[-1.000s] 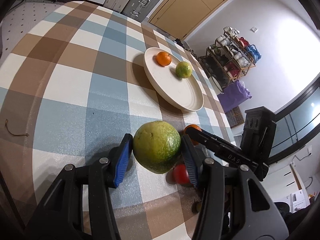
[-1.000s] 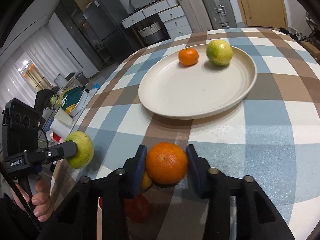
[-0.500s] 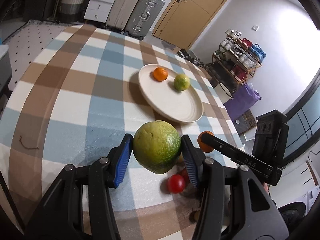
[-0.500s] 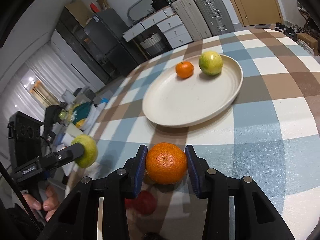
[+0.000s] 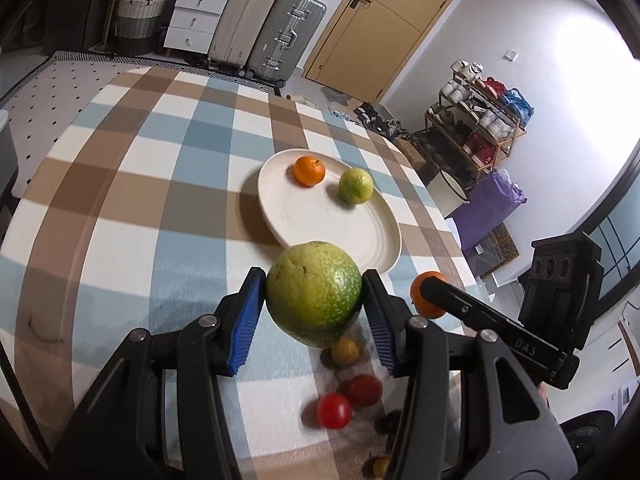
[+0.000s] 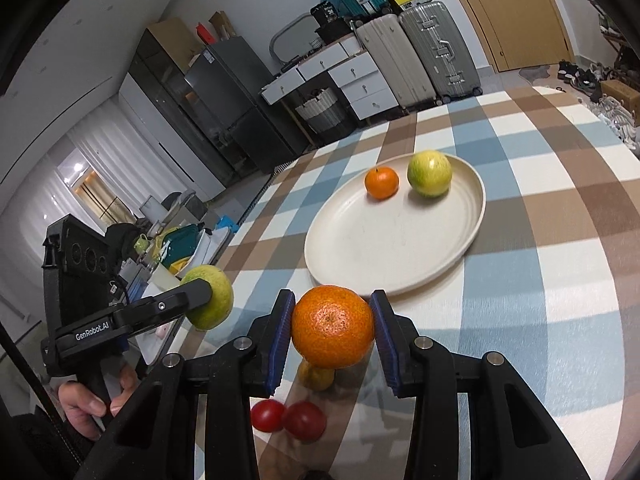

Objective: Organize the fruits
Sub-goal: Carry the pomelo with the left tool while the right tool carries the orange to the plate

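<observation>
- "GenRobot.AI" is printed on the left gripper [image 5: 314, 320]; "DAS" on the right gripper [image 6: 333, 332].
- Large green fruit [image 5: 314, 294] sits clamped between the left blue pads [image 5: 245, 320].
- Orange [image 6: 333, 332] is pinched between the right fingers.
- Cream plate [image 6: 384, 256] lies beyond both fingertips, cherry tomatoes [image 6: 288, 418] below.

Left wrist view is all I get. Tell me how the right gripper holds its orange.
Observer: The right gripper has the orange squeezed between both blue fingers.
Operator: Now report what carries my left gripper.
Observer: A bare hand grips the handle of the left gripper, which holds the green fruit.
Operator: Say what lies under that orange.
Observer: A small yellow fruit, with two red tomatoes touching beside it.
</observation>
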A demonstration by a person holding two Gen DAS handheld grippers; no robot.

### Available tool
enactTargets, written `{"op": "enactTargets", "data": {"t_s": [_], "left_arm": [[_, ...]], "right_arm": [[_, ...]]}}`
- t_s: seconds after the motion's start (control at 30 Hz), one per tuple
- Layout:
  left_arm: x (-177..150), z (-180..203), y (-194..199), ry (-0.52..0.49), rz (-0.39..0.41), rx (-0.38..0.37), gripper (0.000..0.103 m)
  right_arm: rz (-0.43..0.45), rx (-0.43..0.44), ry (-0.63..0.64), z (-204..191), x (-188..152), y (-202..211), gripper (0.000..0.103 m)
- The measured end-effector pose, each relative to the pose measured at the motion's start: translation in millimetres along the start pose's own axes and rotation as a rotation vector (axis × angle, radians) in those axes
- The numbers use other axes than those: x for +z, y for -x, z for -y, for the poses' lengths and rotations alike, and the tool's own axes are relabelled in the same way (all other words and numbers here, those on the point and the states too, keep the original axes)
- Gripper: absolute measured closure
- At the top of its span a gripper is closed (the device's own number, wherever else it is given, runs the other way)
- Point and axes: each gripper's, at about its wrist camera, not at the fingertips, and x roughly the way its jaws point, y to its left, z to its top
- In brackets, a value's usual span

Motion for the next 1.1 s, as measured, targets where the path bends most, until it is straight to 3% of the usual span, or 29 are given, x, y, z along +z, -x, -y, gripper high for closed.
{"op": "enactTargets", "data": {"t_s": [0.2, 0.57, 1.1], "left_arm": [[22.6, 3.7, -16.0, 0.022, -0.003, -0.042, 0.056], [69.5, 3.0, -62.6, 0.035, -0.053, -0.064, 0.056], [110.1, -7.2, -141.1, 0.010, -0.138, -0.037, 0.056]], "right_arm": [[0.000, -0.004, 0.082, -7.3, 11.9, -3.2, 0.064], [-0.005, -0.017, 0.101, 4.9, 48.2, -24.6, 0.064], [-0.066, -0.076, 0.179, 14.6, 80.5, -83.8, 0.064]]}}
